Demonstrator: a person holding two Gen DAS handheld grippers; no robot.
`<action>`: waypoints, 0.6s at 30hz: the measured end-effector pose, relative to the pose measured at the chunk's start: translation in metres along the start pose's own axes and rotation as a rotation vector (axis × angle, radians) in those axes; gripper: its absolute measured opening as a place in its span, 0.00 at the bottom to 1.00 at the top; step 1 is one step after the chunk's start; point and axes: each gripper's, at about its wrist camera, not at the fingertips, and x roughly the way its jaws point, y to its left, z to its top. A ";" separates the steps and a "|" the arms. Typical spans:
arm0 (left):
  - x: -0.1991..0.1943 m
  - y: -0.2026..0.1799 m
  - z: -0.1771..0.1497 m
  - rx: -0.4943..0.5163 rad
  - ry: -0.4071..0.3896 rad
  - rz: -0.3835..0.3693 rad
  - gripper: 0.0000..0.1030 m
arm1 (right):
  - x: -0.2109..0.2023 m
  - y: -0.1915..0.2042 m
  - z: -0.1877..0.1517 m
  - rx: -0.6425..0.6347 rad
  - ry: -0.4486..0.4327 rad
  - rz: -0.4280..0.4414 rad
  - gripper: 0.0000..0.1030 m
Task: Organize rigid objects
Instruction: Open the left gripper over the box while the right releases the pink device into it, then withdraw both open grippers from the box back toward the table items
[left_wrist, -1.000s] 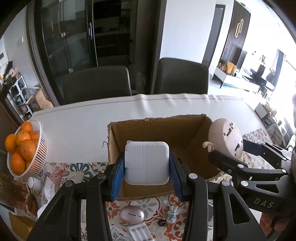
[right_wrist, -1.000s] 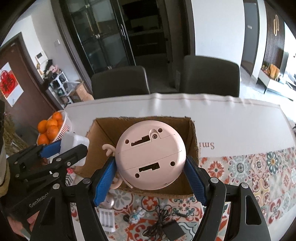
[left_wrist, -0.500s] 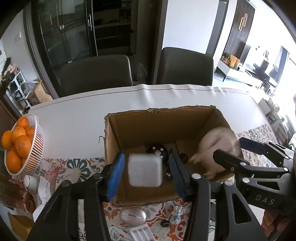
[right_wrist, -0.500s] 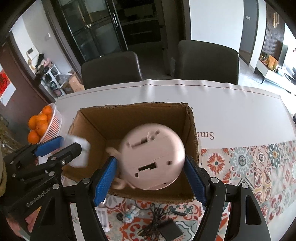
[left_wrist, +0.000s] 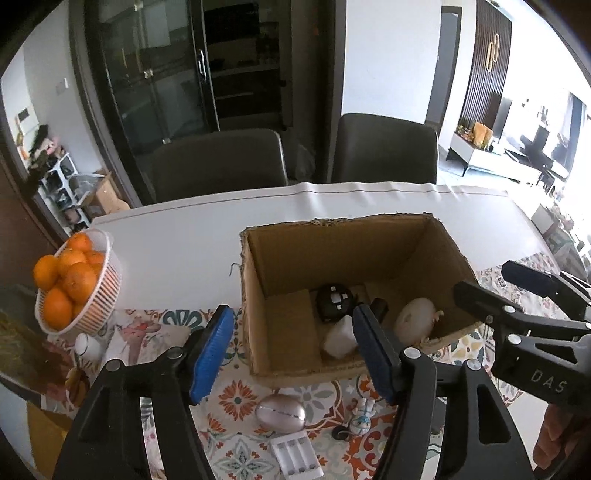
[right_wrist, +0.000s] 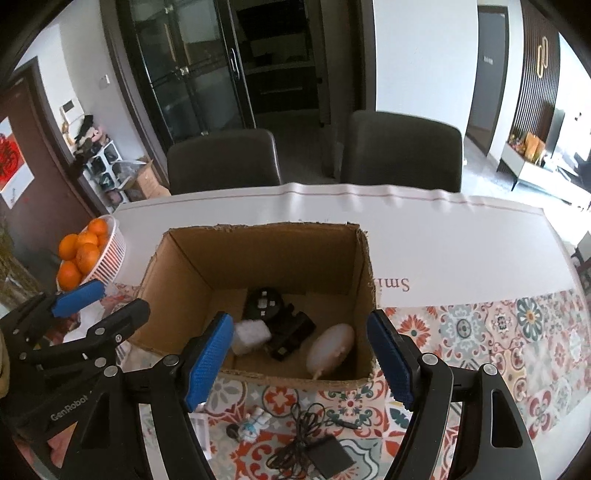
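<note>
I have both grippers spread and empty above the near edge of the cardboard box (right_wrist: 258, 258): left gripper (left_wrist: 295, 354), right gripper (right_wrist: 301, 354). Inside lie the white charger (right_wrist: 251, 334) and, to its right, the pink clock (right_wrist: 330, 349).

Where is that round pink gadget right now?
The round pink gadget lies inside the cardboard box, on its floor at the right, beside a black device.
</note>
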 end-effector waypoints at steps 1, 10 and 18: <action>-0.003 0.000 -0.002 -0.001 -0.004 0.002 0.66 | -0.004 0.000 -0.002 -0.003 -0.010 -0.001 0.73; -0.026 -0.001 -0.022 -0.029 -0.020 0.020 0.67 | -0.030 0.005 -0.014 -0.027 -0.054 -0.001 0.73; -0.035 -0.001 -0.046 -0.039 -0.018 0.028 0.68 | -0.039 0.005 -0.036 -0.033 -0.055 0.017 0.73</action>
